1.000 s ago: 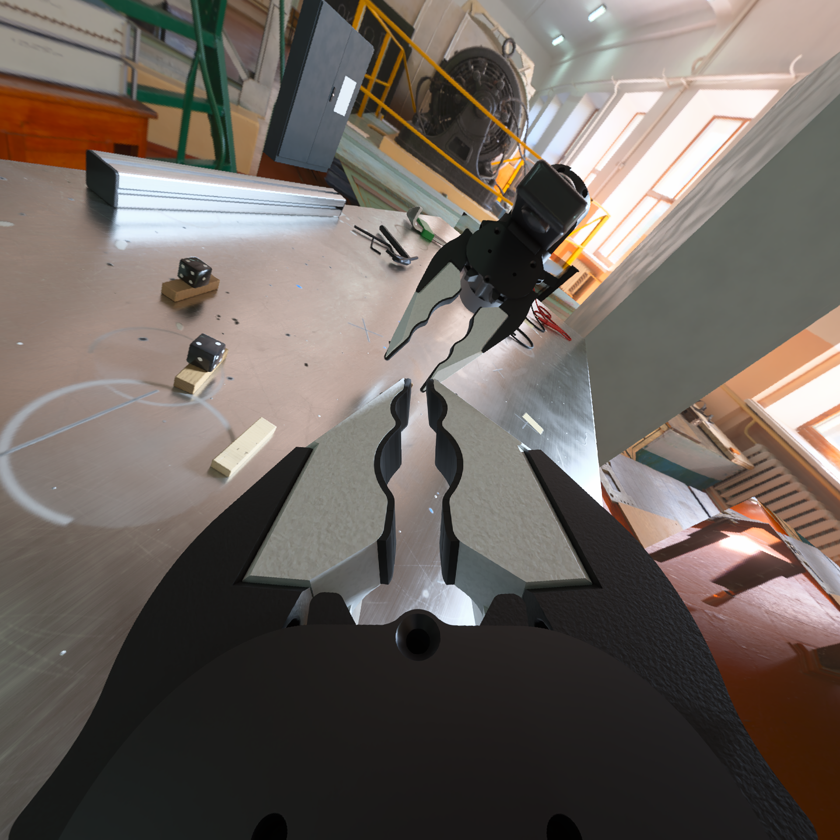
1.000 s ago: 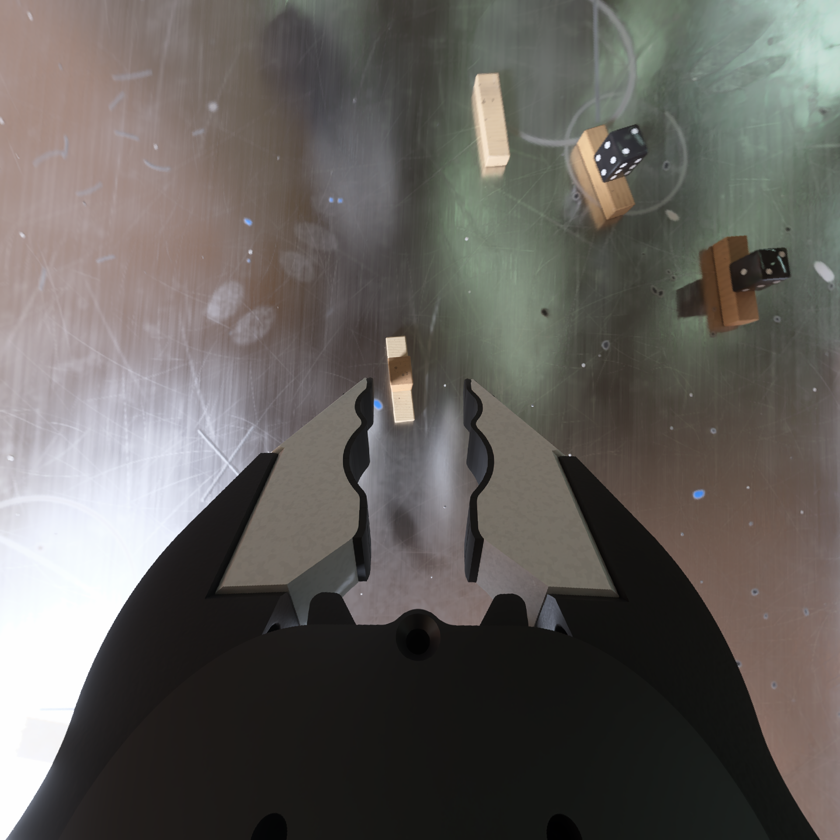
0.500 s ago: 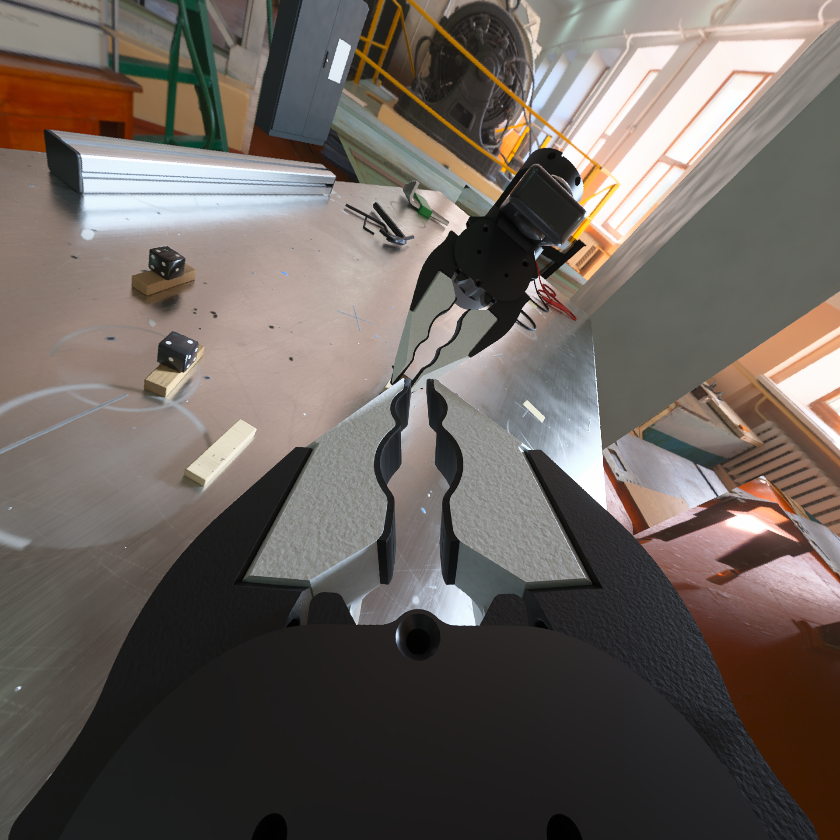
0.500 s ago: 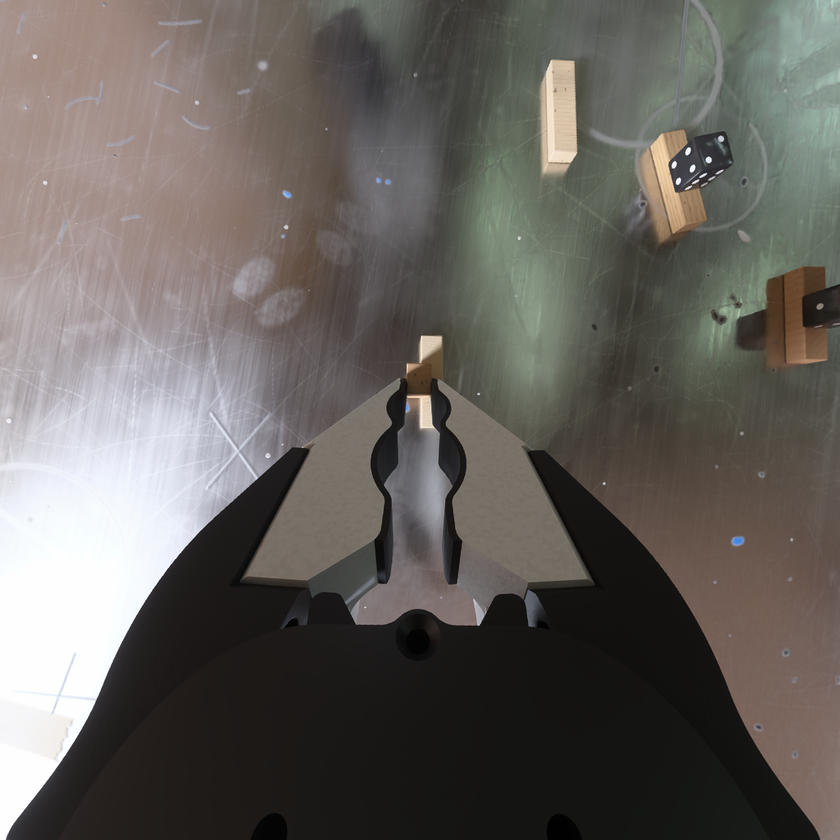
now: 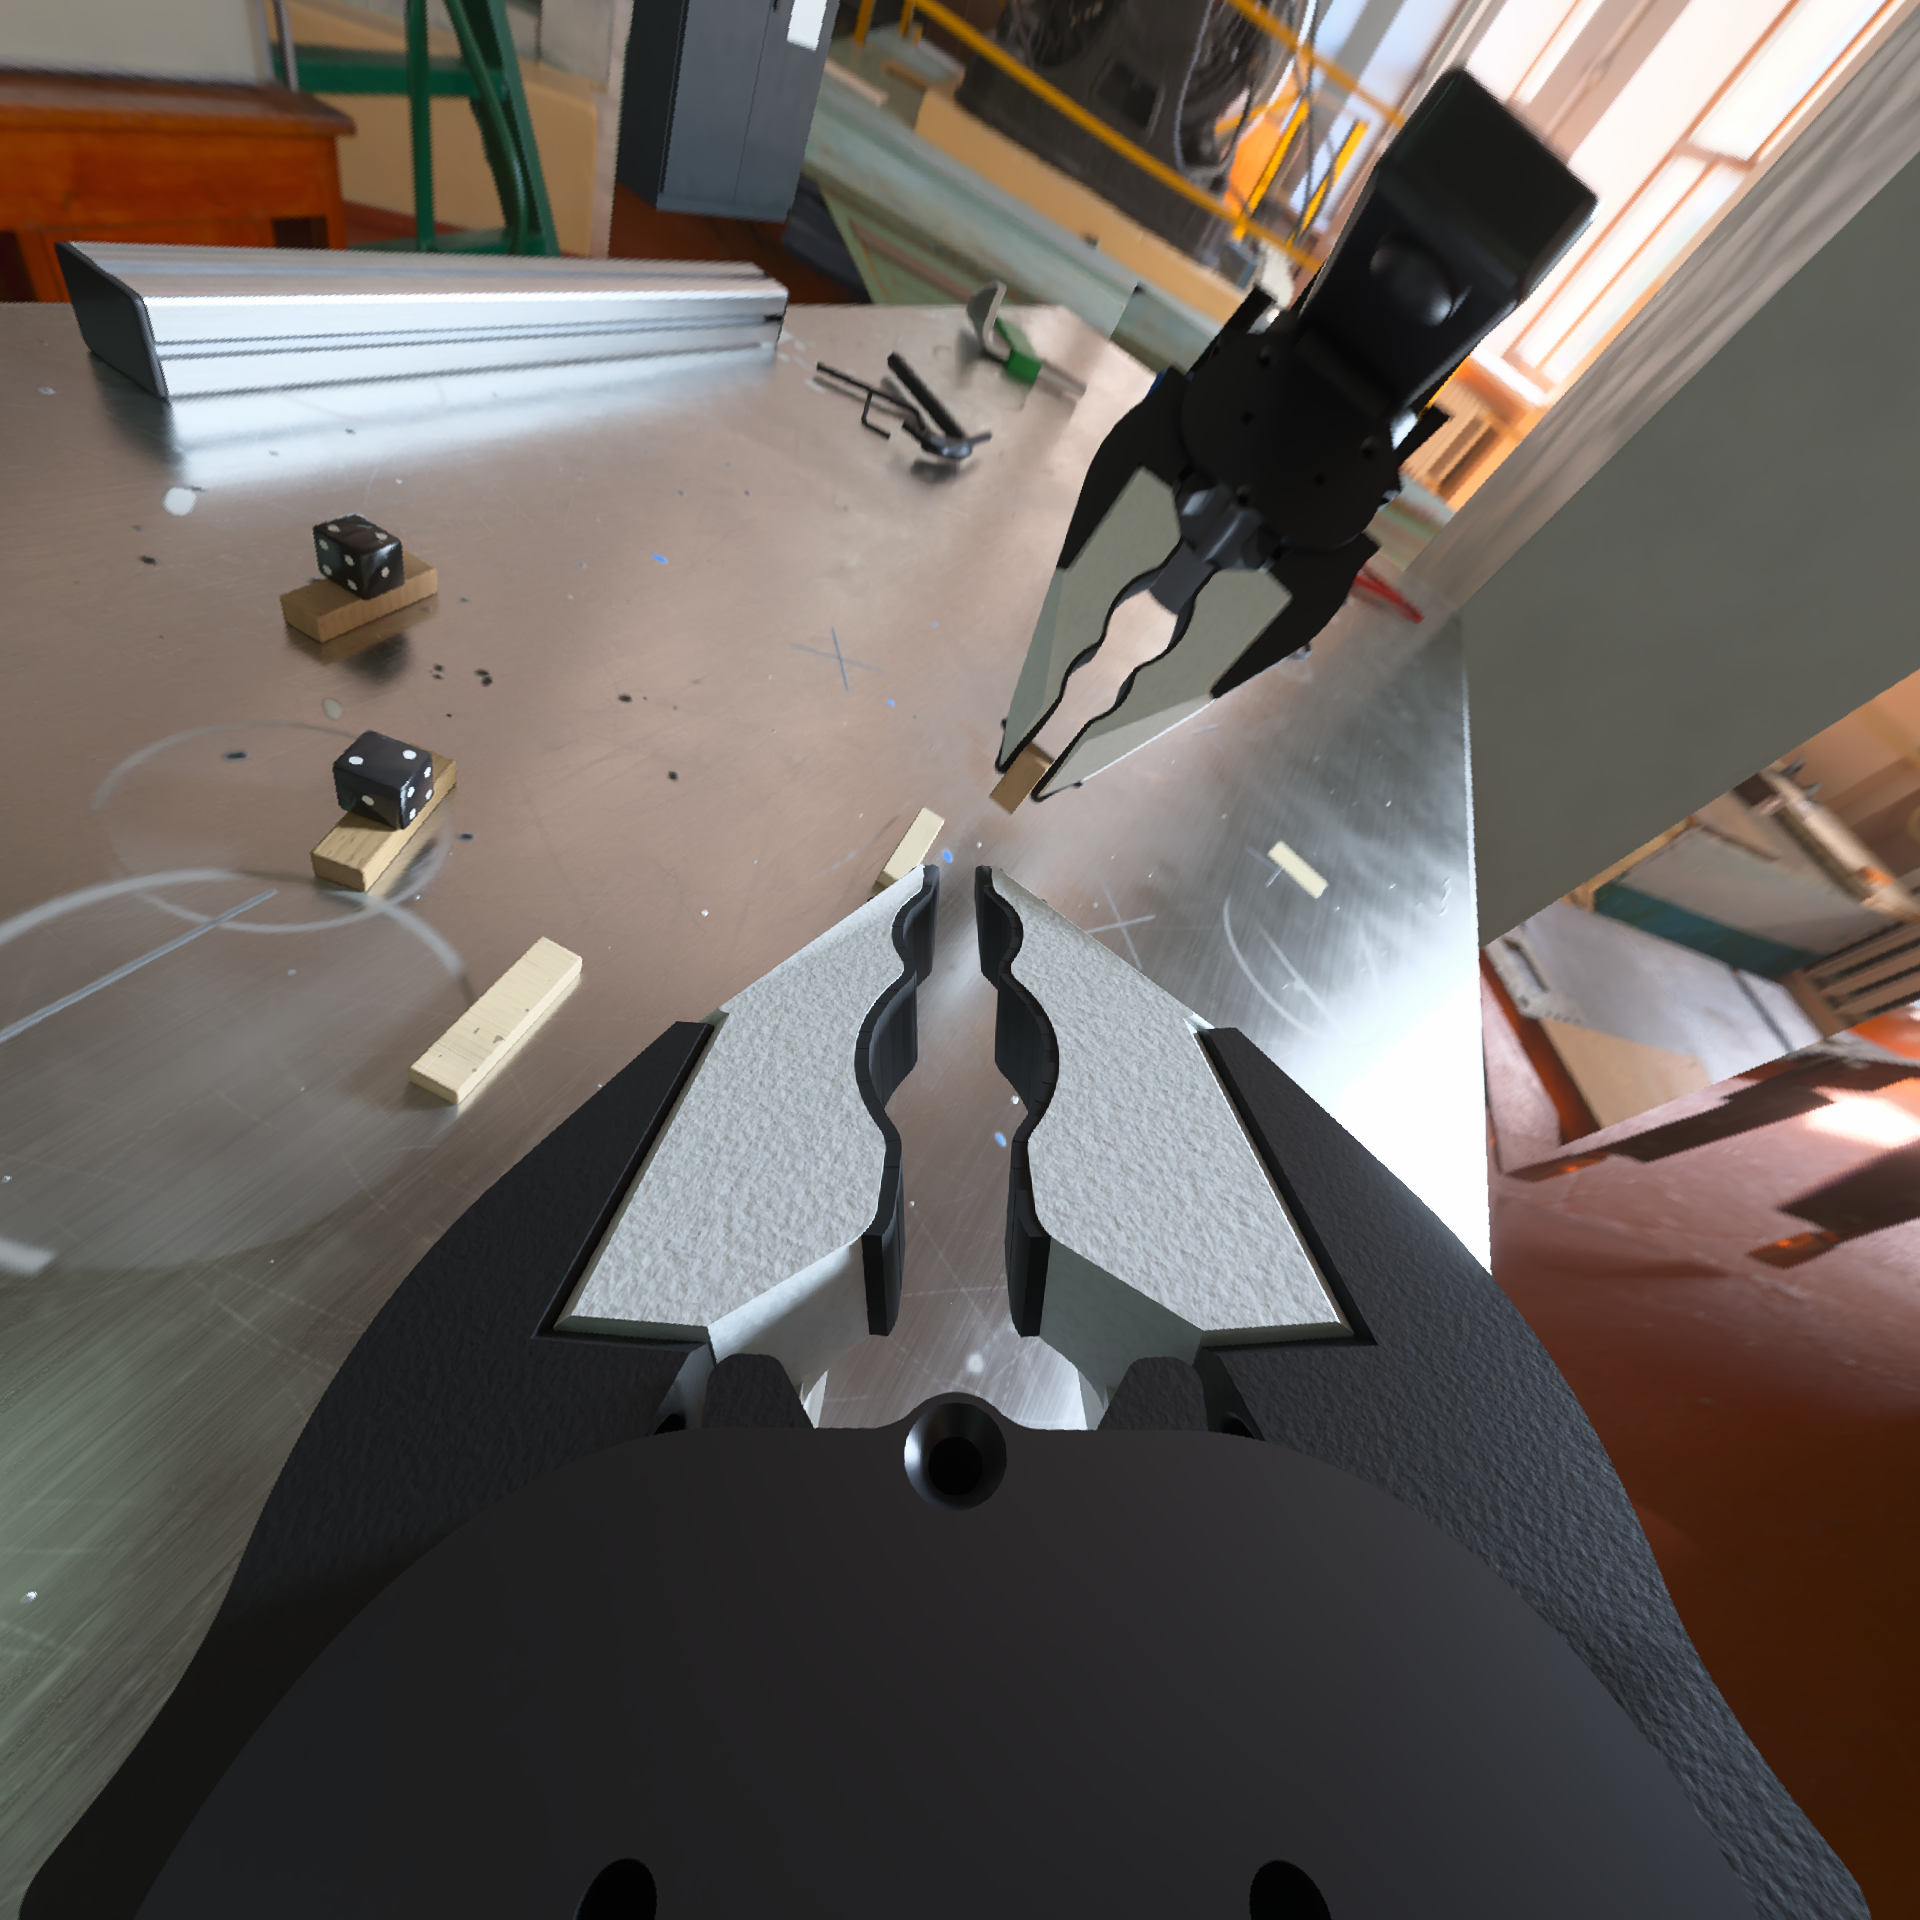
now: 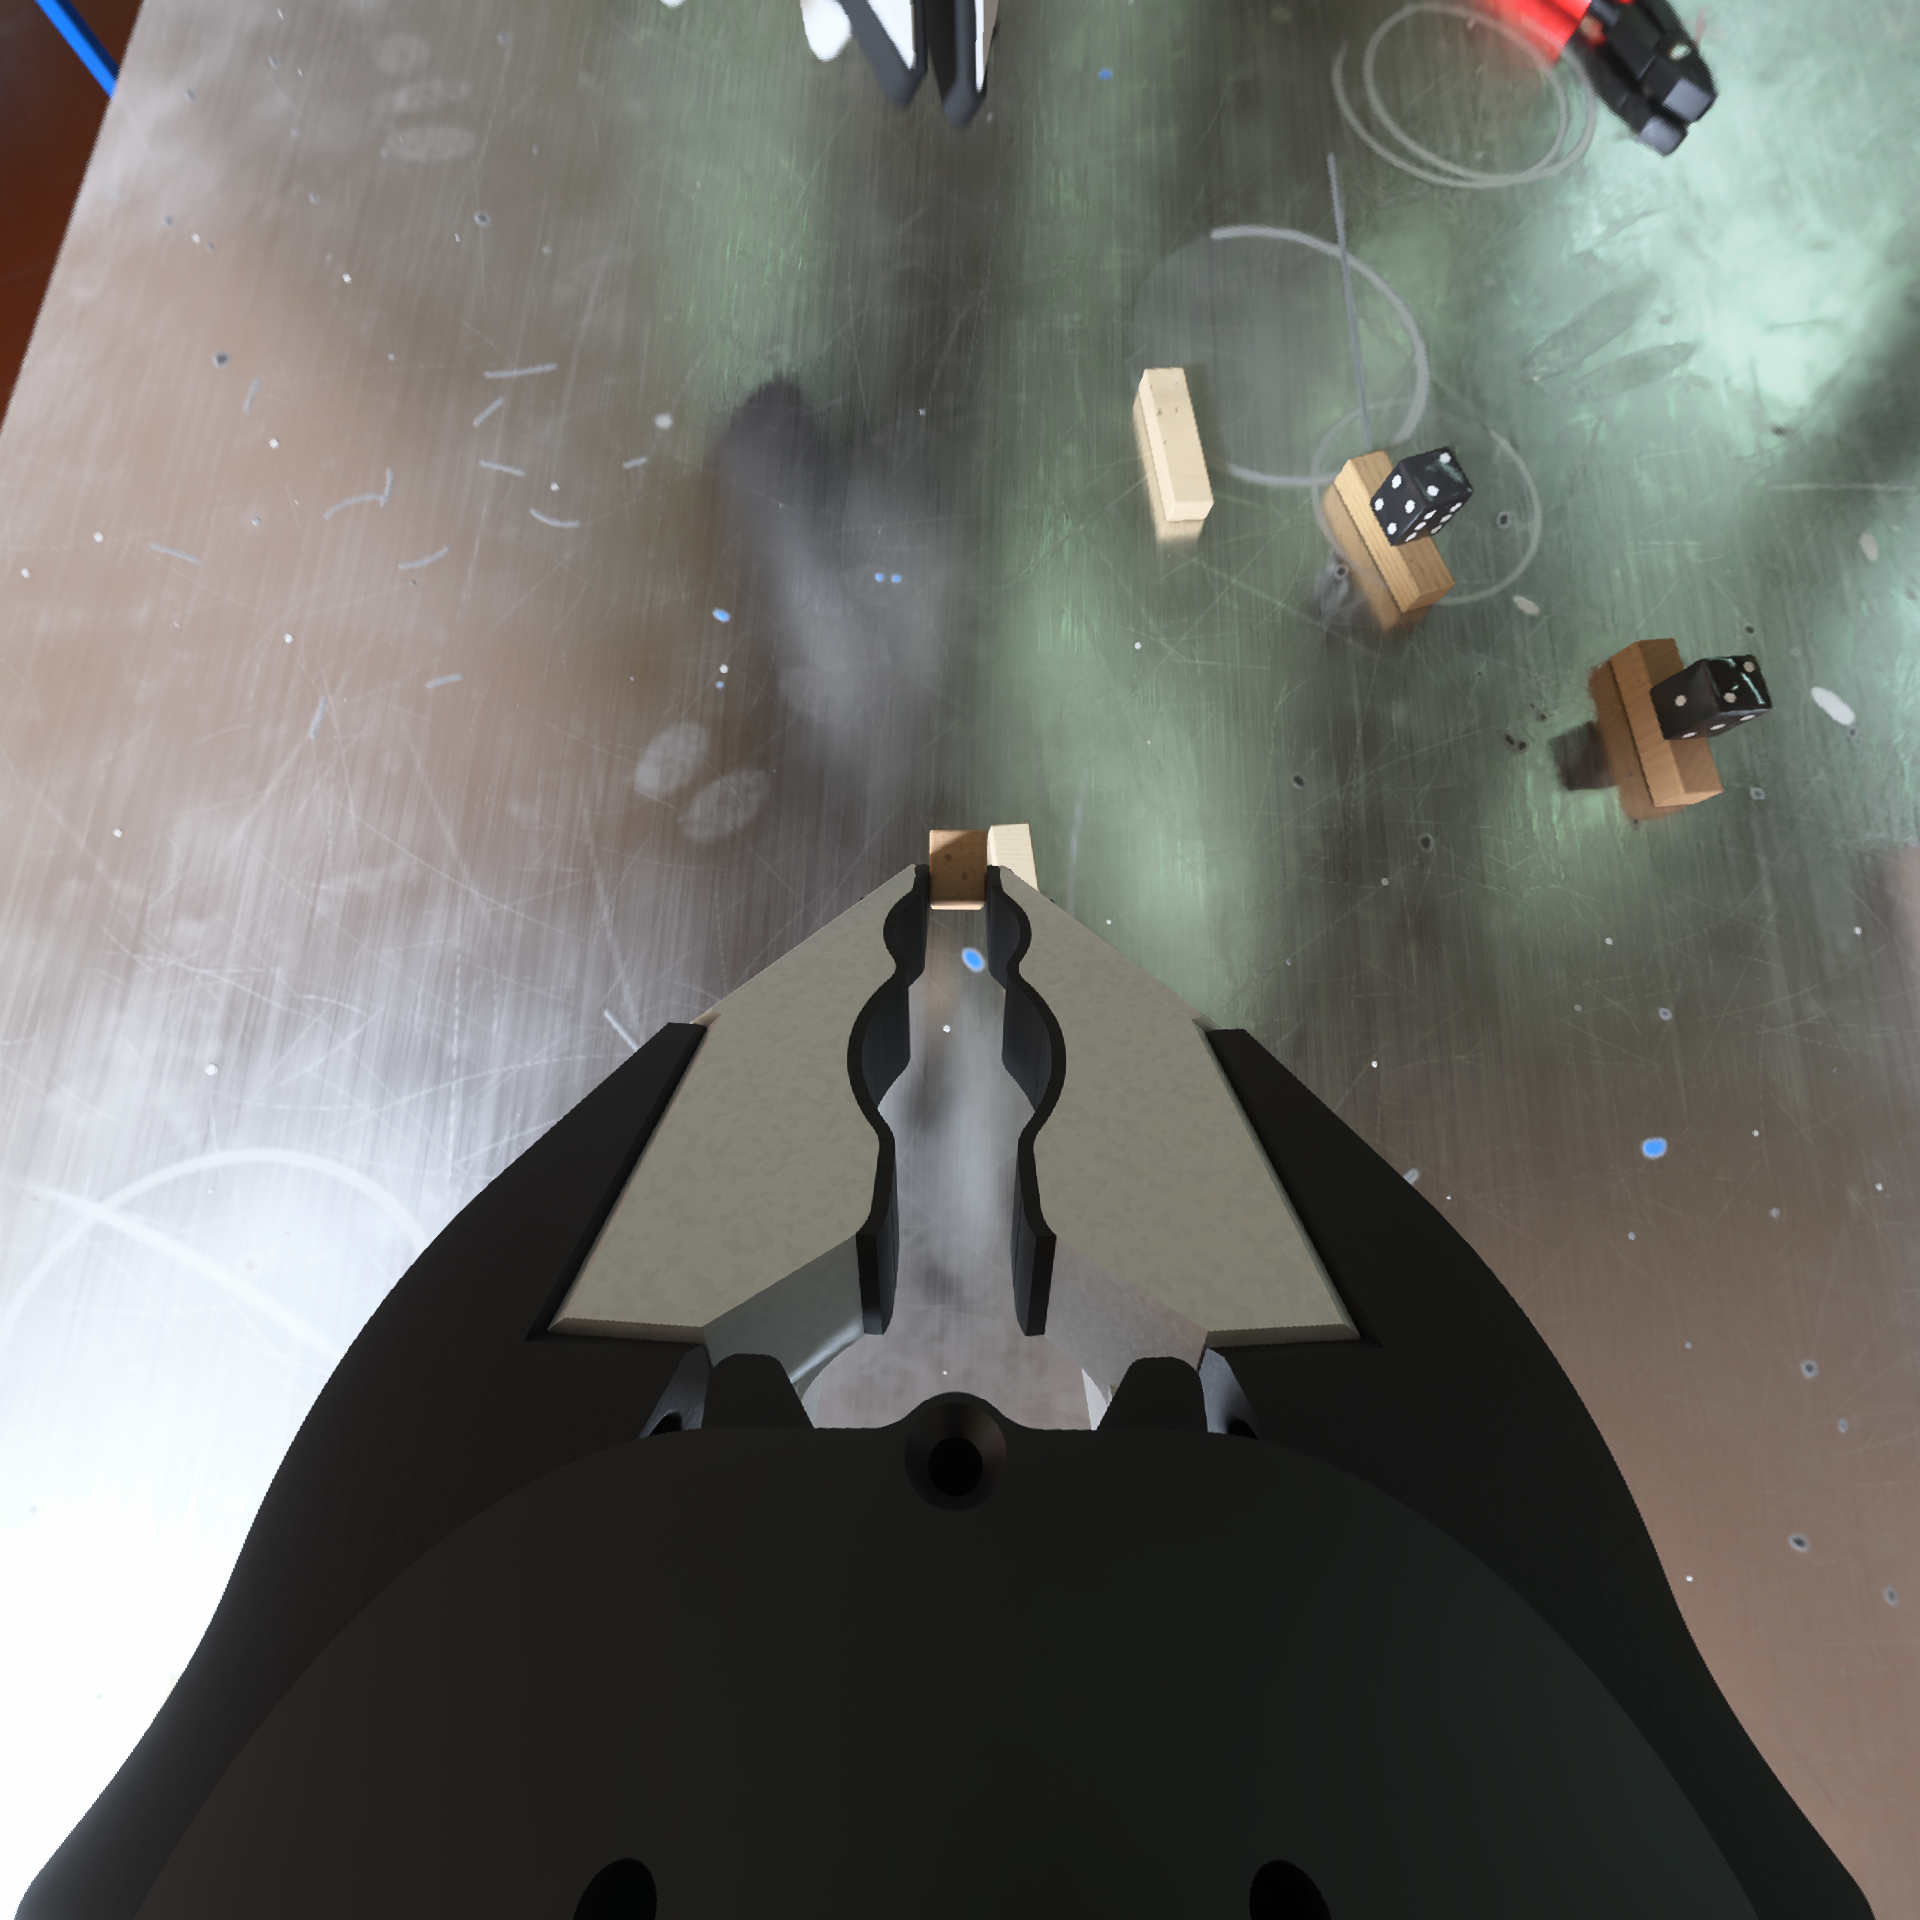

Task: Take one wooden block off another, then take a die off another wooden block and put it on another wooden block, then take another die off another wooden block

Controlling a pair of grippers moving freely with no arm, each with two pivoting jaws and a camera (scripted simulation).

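My right gripper (image 6: pixel 956 883) is shut on a tan wooden block (image 6: pixel 956 868) and holds it just above a paler block (image 6: pixel 1013 852) on the metal table. In the left wrist view the right gripper (image 5: pixel 1023 779) hangs with that tan block (image 5: pixel 1016 779) over the paler block (image 5: pixel 912 847). A black die (image 5: pixel 382 777) sits on a wooden block (image 5: pixel 364 847), and a second die (image 5: pixel 358 556) sits on another block (image 5: pixel 353 611). They also show in the right wrist view as one die (image 6: pixel 1421 497) and the other die (image 6: pixel 1714 696). My left gripper (image 5: pixel 956 883) is shut and empty, close to the paler block.
A loose pale block (image 5: pixel 497 1018) lies to the left, and shows in the right wrist view (image 6: pixel 1174 457). An aluminium profile (image 5: pixel 416 322) and hex keys (image 5: pixel 914 416) lie at the far side. A small pale strip (image 5: pixel 1297 868) lies near the table's right edge (image 5: pixel 1470 935). A red-black tool (image 6: pixel 1621 52) lies far off.
My right gripper came down, shut on the upper tan block and raised it off the paler block. My left gripper moved in a little and stayed shut.
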